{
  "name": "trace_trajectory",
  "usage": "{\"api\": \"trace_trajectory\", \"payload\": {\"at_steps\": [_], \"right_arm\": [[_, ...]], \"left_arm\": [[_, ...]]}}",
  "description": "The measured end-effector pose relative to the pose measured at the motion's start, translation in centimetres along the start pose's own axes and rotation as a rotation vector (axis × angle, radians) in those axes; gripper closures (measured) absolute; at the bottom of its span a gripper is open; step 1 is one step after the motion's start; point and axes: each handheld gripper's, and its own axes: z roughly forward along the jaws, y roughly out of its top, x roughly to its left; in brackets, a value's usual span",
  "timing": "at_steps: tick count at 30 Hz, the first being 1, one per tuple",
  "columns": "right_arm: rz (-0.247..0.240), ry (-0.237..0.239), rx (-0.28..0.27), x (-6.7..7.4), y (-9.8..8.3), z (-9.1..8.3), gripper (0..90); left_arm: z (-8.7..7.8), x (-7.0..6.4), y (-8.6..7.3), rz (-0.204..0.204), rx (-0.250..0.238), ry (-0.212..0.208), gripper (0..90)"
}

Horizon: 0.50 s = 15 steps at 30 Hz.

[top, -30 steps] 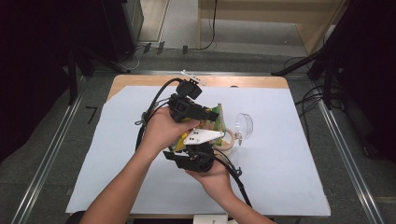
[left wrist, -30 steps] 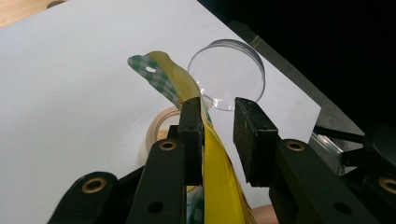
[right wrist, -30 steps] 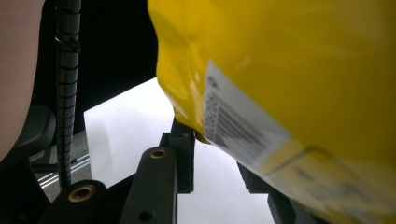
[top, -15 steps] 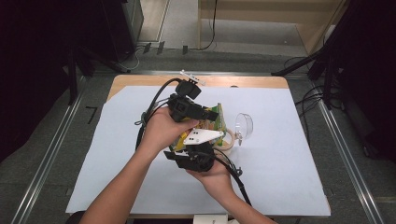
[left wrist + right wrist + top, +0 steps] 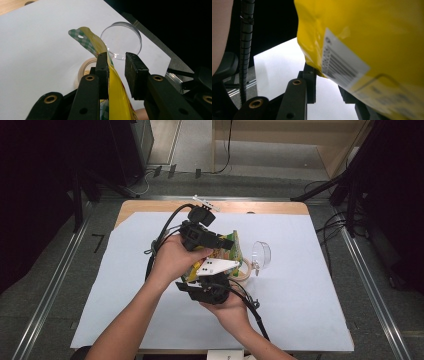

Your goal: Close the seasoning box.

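A yellow snack bag [image 5: 231, 251] with a green checked top is held up between my two grippers over the middle of the table. My left gripper [image 5: 225, 242] reaches in from the far side. In the left gripper view the bag [image 5: 117, 90] stands between that gripper's [image 5: 116, 56] jaws, lying against one pad with a gap to the other. My right gripper [image 5: 222, 272] comes from the near side under the bag. In the right gripper view the bag's barcode side [image 5: 374, 37] covers one jaw of this gripper [image 5: 327, 75], so its grip is hidden.
A clear round container [image 5: 261, 254] lies on its side just right of the bag, with a beige tape ring [image 5: 245, 270] beside it. A white sheet [image 5: 310, 295] covers the wooden table [image 5: 250, 206]. Cables trail from both grippers toward me.
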Motion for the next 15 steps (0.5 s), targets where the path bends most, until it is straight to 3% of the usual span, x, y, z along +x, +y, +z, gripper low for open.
{"api": "trace_trajectory", "payload": {"at_steps": [15], "right_arm": [[-0.010,-0.006,-0.009,-0.15,-0.26,0.11,71.7]], "left_arm": [[0.20,-0.28,-0.04,0.019,0.008,0.013,73.5]]}}
